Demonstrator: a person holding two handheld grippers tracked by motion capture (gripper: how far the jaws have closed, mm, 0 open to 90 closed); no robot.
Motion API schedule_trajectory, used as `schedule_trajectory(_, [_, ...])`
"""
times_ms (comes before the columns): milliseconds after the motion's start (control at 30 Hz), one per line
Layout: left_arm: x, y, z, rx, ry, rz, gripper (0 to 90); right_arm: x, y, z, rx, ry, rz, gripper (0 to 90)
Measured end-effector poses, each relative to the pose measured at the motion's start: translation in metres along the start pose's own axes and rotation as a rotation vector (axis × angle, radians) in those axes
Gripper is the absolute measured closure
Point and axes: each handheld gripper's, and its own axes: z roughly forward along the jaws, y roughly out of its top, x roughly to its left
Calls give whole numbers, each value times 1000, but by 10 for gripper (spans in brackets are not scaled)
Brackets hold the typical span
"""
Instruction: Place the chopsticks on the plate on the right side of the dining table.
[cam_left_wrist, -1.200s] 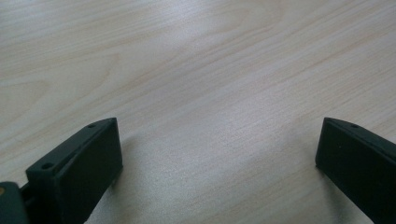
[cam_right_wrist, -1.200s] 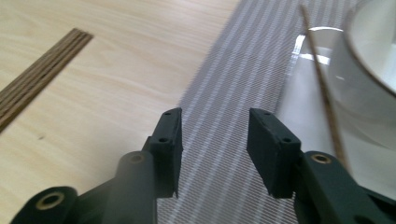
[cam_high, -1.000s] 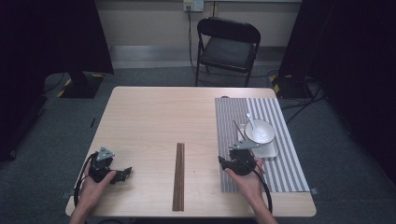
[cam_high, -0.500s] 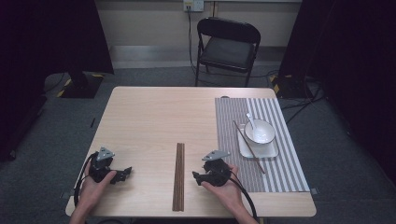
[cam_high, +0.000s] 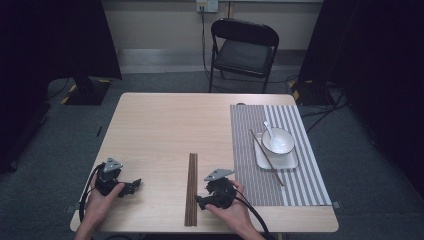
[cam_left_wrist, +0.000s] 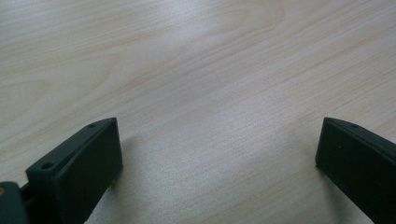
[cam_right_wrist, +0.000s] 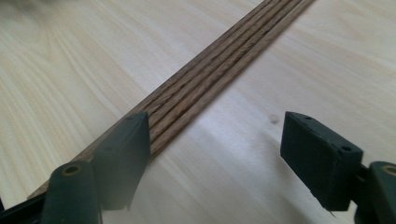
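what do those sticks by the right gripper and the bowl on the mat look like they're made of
Bundle of chopsticks: dark brown wood by the look, matte, with visible grain lines. Bowl: probably glazed ceramic, white and smooth with a slight sheen, though plastic can't be ruled out.

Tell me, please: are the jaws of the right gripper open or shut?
Open. The right gripper has just been opening; bare table shows between its jaws, and the chopsticks lie beside one jaw, ungripped.

No readable text, labels or numbers anywhere
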Motion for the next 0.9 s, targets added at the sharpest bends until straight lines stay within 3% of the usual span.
schedule_trajectory(333, [0,0,0,0,0,-1,0,9,-3,9,19,1,-14,250])
schedule_trajectory(700, [-1,0,0,0,2,-4,0,12,-3,9,41,-54,-52,260])
schedule_trajectory(900, [-1,0,0,0,1,-5,0,10,-5,7,42,-77,-49,283])
